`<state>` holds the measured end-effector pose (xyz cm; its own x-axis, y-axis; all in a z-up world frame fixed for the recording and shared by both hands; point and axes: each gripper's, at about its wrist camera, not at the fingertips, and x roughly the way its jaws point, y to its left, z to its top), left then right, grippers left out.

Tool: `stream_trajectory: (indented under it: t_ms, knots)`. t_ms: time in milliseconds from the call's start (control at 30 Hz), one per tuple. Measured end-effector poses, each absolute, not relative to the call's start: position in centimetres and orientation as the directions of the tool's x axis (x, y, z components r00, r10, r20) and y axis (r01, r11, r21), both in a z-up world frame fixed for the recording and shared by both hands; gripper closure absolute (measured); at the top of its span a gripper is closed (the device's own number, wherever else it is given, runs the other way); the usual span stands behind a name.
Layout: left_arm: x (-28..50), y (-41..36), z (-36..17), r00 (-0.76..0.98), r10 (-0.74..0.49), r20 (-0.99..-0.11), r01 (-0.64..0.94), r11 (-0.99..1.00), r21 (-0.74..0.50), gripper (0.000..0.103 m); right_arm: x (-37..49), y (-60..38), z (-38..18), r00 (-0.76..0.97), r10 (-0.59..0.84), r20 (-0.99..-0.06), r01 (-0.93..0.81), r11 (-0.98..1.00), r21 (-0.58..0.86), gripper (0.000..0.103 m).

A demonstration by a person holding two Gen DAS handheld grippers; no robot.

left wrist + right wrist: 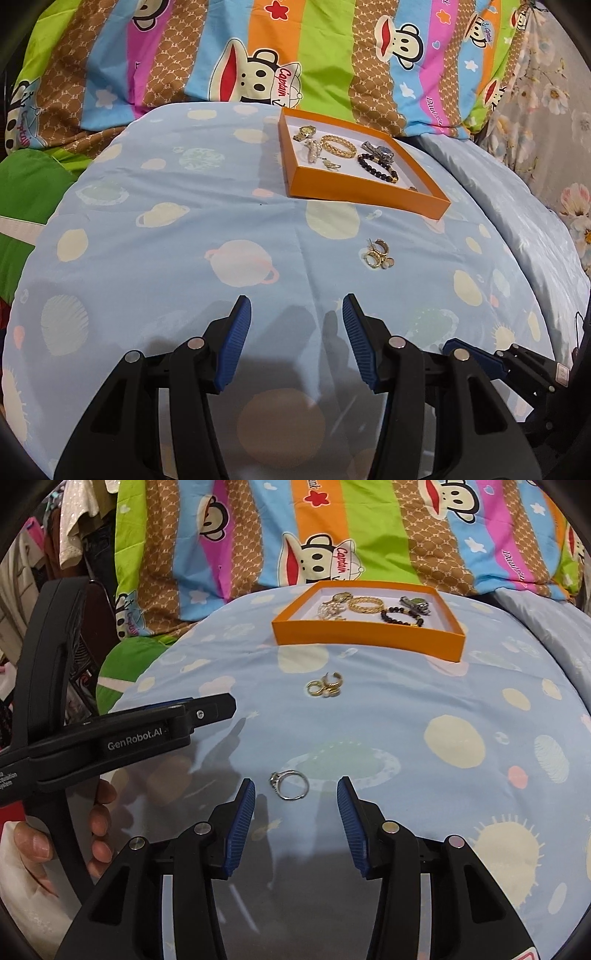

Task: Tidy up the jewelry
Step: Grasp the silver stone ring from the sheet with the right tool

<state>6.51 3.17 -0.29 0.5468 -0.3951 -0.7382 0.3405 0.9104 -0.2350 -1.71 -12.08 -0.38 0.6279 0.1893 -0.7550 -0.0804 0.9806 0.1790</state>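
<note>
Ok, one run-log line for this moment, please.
right hand-held gripper: open, around silver ring, not touching | left hand-held gripper: open, empty | gold rings: on bedsheet | orange box: holds bracelets, watches

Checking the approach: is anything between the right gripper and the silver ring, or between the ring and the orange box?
Nothing blocks the right gripper: the silver ring lies on bare sheet between its open fingers. On the way to the orange box a cluster of gold earrings lies on the sheet, easily passed over.
</note>
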Motion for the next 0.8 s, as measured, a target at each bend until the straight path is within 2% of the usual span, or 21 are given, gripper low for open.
stream_trajectory:
  t_ms: [67, 333, 800]
  knots:
    - [6.5, 3.3, -0.3, 0.548, -0.396, -0.737, 0.339, 0.91, -0.238, 0.053, -1.5, -12.0, -0.4, 0.626, 0.188, -0.757, -0.08, 0.981, 0.178, 0.06]
    - [6.5, 3.3, -0.3, 0.548, -0.399, -0.735, 0.337, 0.91, -0.243, 0.053, -0.8, -11.9, -0.8, 0.612, 0.177, -0.771, -0.078, 0.983, 0.164, 0.081]
    - [6.5, 3.2, 0.0, 0.529, -0.423, -0.736, 0.369, 0.895, -0.249, 0.053, -0.9, -13.6, -0.3, 0.643, 0.135, -0.754, -0.016, 0.986, 0.163, 0.082]
